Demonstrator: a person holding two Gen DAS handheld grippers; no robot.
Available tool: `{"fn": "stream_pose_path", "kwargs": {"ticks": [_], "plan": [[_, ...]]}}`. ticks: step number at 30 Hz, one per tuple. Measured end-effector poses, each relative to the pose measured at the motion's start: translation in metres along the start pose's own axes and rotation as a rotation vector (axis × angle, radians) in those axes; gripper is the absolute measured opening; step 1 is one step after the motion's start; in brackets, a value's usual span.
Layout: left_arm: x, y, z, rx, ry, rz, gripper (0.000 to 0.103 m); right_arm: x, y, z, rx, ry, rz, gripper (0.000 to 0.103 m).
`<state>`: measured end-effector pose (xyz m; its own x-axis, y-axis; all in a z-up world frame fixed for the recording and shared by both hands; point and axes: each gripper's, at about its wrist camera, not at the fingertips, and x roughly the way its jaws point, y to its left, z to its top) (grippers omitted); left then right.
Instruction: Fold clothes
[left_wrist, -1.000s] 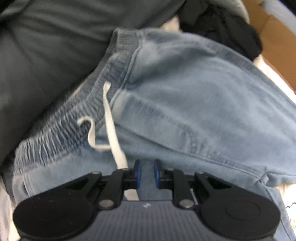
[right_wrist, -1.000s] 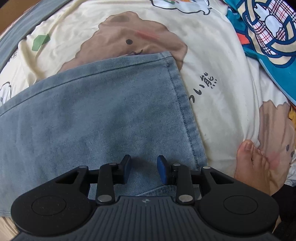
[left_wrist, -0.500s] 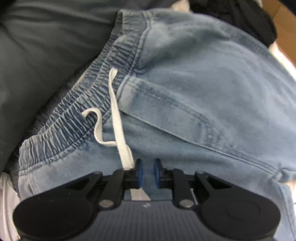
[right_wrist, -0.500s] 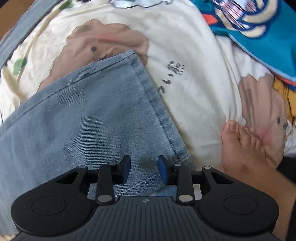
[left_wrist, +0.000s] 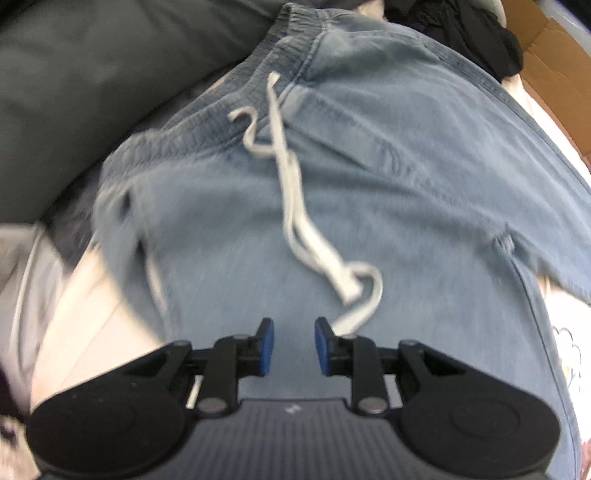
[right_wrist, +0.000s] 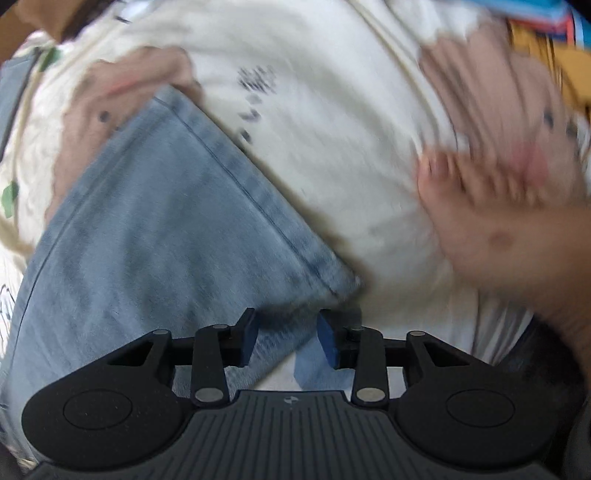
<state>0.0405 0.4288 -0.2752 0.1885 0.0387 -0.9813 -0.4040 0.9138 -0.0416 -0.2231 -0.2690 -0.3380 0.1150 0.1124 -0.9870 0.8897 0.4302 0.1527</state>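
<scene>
Denim shorts (left_wrist: 369, 184) lie spread on the cartoon-print bedsheet (right_wrist: 332, 166), their elastic waistband against a dark grey pillow (left_wrist: 92, 74). We hold the left hand-held gripper (left_wrist: 290, 347) over the denim just below the white drawstring (left_wrist: 295, 199), its pads parted and empty. Our right hand-held gripper (right_wrist: 286, 336) hovers at the shorts' hem corner, jaws apart, near a bare foot (right_wrist: 480, 221).
</scene>
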Motion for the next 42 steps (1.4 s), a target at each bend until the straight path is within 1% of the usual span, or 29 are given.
{"fn": "stream_pose_path", "kwargs": {"ticks": [3, 5, 6, 7, 8, 9, 11, 15, 18, 20, 22, 24, 25, 26, 27, 28, 31, 33, 35, 38, 42], "plan": [[-0.005, 0.009, -0.013, -0.022, 0.011, 0.003, 0.03, 0.005, -0.01, -0.002, 0.064, 0.011, 0.03, 0.046], [-0.008, 0.014, -0.022, -0.033, 0.02, 0.009, 0.03, 0.005, -0.011, -0.001, 0.068, -0.003, 0.041, 0.046], [-0.01, 0.017, -0.026, -0.039, 0.024, 0.012, 0.03, 0.004, -0.011, -0.001, 0.067, -0.011, 0.046, 0.045], [-0.013, 0.019, -0.03, -0.045, 0.026, 0.015, 0.03, 0.004, -0.011, 0.0, 0.066, -0.019, 0.05, 0.038], [-0.016, 0.022, -0.034, -0.05, 0.027, 0.019, 0.03, 0.002, -0.009, -0.001, 0.054, -0.035, 0.043, 0.022], [-0.019, 0.023, -0.037, -0.055, 0.026, 0.021, 0.03, -0.002, -0.007, -0.002, 0.038, -0.053, 0.031, 0.011], [-0.023, 0.026, -0.04, -0.065, 0.022, 0.024, 0.03, -0.009, -0.001, -0.003, 0.003, -0.083, 0.009, 0.005], [-0.024, 0.028, -0.045, -0.073, 0.02, 0.026, 0.03, -0.024, 0.012, -0.004, -0.056, -0.135, -0.048, 0.003], [-0.019, 0.033, -0.048, -0.095, 0.021, 0.033, 0.03, -0.027, 0.014, -0.007, -0.062, -0.145, -0.073, 0.003], [-0.016, 0.04, -0.05, -0.131, 0.02, 0.028, 0.03, -0.028, 0.011, -0.007, -0.056, -0.144, -0.068, 0.003], [-0.014, 0.048, -0.051, -0.174, 0.008, 0.006, 0.03, -0.025, 0.007, -0.003, -0.023, -0.125, -0.026, 0.004], [-0.008, 0.056, -0.053, -0.224, -0.001, -0.025, 0.03, -0.012, -0.002, 0.009, 0.04, -0.082, 0.044, 0.008], [-0.005, 0.059, -0.054, -0.25, -0.004, -0.041, 0.03, -0.008, -0.004, 0.009, 0.061, -0.058, 0.07, 0.012], [-0.002, 0.062, -0.055, -0.275, -0.008, -0.057, 0.03, -0.005, -0.005, 0.008, 0.073, -0.04, 0.096, 0.027], [0.002, 0.065, -0.057, -0.301, -0.011, -0.072, 0.03, -0.002, -0.005, 0.005, 0.08, -0.029, 0.118, 0.038], [0.004, 0.067, -0.058, -0.322, -0.015, -0.084, 0.03, 0.0, -0.003, 0.001, 0.088, -0.019, 0.138, 0.04], [0.01, 0.071, -0.06, -0.369, -0.026, -0.119, 0.03, 0.009, 0.001, -0.005, 0.107, 0.05, 0.187, 0.04], [0.014, 0.071, -0.061, -0.381, -0.026, -0.126, 0.03, 0.012, 0.005, -0.008, 0.094, 0.077, 0.206, 0.04], [0.018, 0.072, -0.06, -0.386, -0.023, -0.123, 0.03, 0.013, 0.011, -0.011, 0.069, 0.078, 0.206, 0.04], [0.019, 0.075, -0.059, -0.389, -0.044, -0.118, 0.03, 0.013, 0.018, -0.015, 0.029, 0.078, 0.186, 0.04], [0.018, 0.075, -0.06, -0.383, -0.078, -0.114, 0.032, 0.014, 0.025, -0.02, 0.054, 0.066, 0.208, 0.04]]}}
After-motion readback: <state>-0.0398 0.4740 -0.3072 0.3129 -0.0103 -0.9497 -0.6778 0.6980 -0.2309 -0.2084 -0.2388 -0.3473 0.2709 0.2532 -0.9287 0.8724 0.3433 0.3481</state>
